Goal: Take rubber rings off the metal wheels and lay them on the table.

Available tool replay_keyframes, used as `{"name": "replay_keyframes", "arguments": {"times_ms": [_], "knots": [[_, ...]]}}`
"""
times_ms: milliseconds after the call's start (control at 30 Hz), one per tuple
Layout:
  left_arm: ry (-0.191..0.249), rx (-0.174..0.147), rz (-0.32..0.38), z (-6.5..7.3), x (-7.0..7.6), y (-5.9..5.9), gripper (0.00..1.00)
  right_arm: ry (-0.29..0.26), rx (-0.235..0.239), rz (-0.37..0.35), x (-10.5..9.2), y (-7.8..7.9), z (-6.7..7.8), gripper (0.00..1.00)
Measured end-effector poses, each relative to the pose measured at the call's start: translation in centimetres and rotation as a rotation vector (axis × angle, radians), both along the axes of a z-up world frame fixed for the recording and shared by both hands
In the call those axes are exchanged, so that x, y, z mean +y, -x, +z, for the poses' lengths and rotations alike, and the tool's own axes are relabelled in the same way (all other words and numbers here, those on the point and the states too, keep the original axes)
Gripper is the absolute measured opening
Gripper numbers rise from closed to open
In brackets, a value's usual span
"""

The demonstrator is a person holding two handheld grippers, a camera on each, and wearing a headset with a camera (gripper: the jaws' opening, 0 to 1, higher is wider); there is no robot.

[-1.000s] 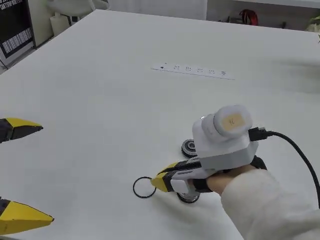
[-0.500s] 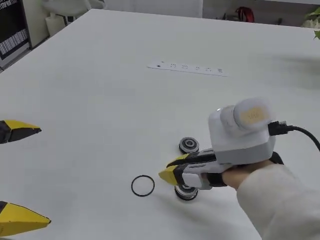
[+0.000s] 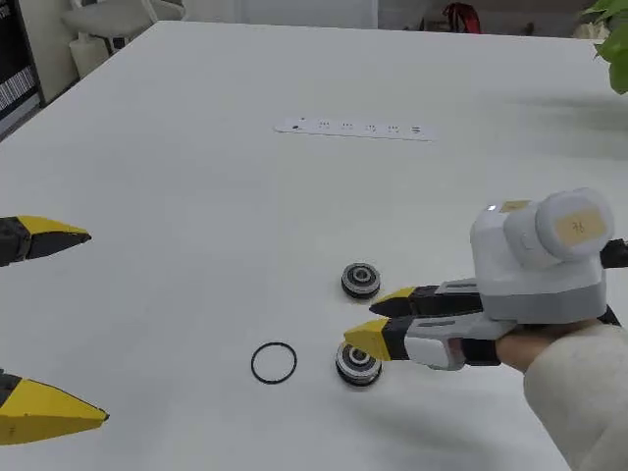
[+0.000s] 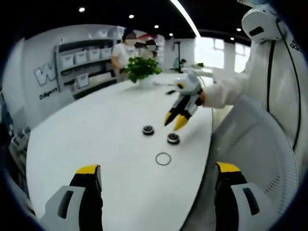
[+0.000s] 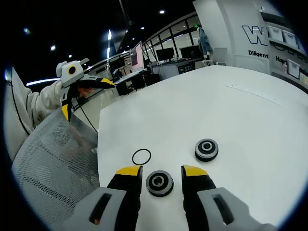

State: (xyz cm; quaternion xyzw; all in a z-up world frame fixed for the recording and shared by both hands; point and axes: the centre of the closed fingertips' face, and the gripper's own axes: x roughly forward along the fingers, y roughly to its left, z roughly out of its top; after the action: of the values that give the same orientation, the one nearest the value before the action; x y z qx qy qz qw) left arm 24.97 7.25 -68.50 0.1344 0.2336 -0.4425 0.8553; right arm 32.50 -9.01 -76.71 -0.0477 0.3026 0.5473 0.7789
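Beside the loose ring (image 3: 253, 362), spread right gripper (image 3: 365, 324) brackets near wheel (image 3: 358, 364); left gripper (image 3: 95, 326), spread, hovers well apart.

On the table (image 3: 196, 147), the ring (image 3: 274, 362) lies just left of the near wheel (image 3: 358, 362), and the far wheel (image 3: 360, 280) sits behind that one. The right tool (image 3: 360, 322) reaches in from the right, with a jaw on either side of the near wheel. The left tool (image 3: 95, 326) hangs well apart at the left, jaws spread. A power strip (image 3: 351, 129) lies far behind.

— What's new with the right gripper (image 3: 361, 322)?
— It sits back from the rubber ring (image 3: 253, 363) now, no longer touching it.
— Jaws?
— Parted now, not closed, with the near wheel (image 3: 358, 363) uncovered between them.
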Motion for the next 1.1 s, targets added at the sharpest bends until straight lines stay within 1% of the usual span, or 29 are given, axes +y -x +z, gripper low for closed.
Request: {"name": "replay_keyframes", "arguments": {"times_ms": [33,100,200,267,400,567,633,733,967,1100], "knots": [[-0.005,-0.011,-0.01,0.2,-0.2,-0.2,0.99,-0.001,-0.003,-0.006,-0.5,-0.2,-0.2,0.32],[0.0,-0.013,-0.023,0.5,-0.7,-0.5,0.99,-0.013,0.004,-0.012,-1.0,0.0,-0.2,0.34],[0.002,-0.018,-0.044,0.7,-1.3,-1.0,0.98,-0.019,0.001,-0.017,-1.6,0.2,-0.2,0.35],[-0.008,-0.026,-0.061,0.8,-1.7,-1.3,0.98,-0.02,-0.002,-0.014,-1.8,0.5,-0.4,0.36],[-0.009,-0.035,-0.091,1.1,-2.8,-1.9,0.98,-0.009,-0.002,-0.005,-2.4,0.7,-0.9,0.37],[-0.015,-0.051,-0.121,1.0,-4.1,-2.8,0.98,-0.005,0.001,0.005,-2.5,1.4,-1.3,0.39],[-0.01,-0.062,-0.13,1.1,-4.7,-3.3,0.99,-0.005,0.0,0.009,-2.5,1.6,-1.4,0.41],[-0.004,-0.069,-0.14,1.2,-5.5,-3.8,0.99,-0.01,0.004,0.01,-2.5,1.8,-1.5,0.42],[0.013,-0.082,-0.182,1.0,-7.9,-4.9,0.98,-0.006,0.012,0.004,-2.8,1.8,-2.0,0.42],[0.02,-0.091,-0.207,0.6,-9.6,-5.6,0.97,-0.005,0.014,0.004,-2.8,1.8,-2.2,0.42]]}}
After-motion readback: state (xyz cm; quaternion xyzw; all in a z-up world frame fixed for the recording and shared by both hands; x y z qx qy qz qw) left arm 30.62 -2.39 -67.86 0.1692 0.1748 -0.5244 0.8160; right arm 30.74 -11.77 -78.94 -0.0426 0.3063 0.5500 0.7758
